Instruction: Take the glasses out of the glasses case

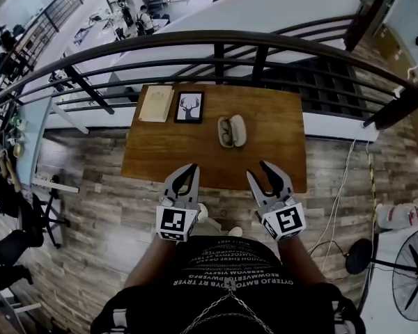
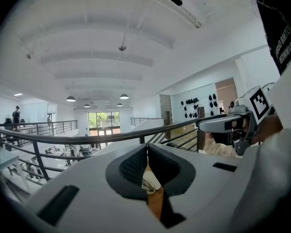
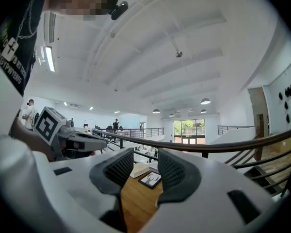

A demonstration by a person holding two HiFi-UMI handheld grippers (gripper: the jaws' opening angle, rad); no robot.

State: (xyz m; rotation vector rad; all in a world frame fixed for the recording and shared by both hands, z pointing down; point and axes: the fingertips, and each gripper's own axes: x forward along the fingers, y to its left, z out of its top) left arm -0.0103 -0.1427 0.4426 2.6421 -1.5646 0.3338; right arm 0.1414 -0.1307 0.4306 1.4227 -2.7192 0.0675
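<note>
An open whitish glasses case (image 1: pixel 232 131) with dark-rimmed glasses (image 1: pixel 226 132) in it lies on the wooden table (image 1: pixel 195 155), right of centre. Both grippers hover at the near table edge, well short of the case. My left gripper (image 1: pixel 188 167) has its pads touching at the tips and holds nothing. In the left gripper view a sliver of the case (image 2: pixel 149 182) shows below the tips of the left gripper (image 2: pixel 146 152). My right gripper (image 1: pixel 262 169) stands open and empty. In its own view, the right gripper (image 3: pixel 145 164) has a gap between its pads.
A pale book (image 1: pixel 157 104) and a framed deer picture (image 1: pixel 189 106) lie at the table's far left; the picture (image 3: pixel 150 179) and the book (image 3: pixel 139 169) also show between the right jaws. A black railing (image 1: pixel 216 44) runs just past the table. A fan (image 1: pixel 411 270) stands on the floor at right.
</note>
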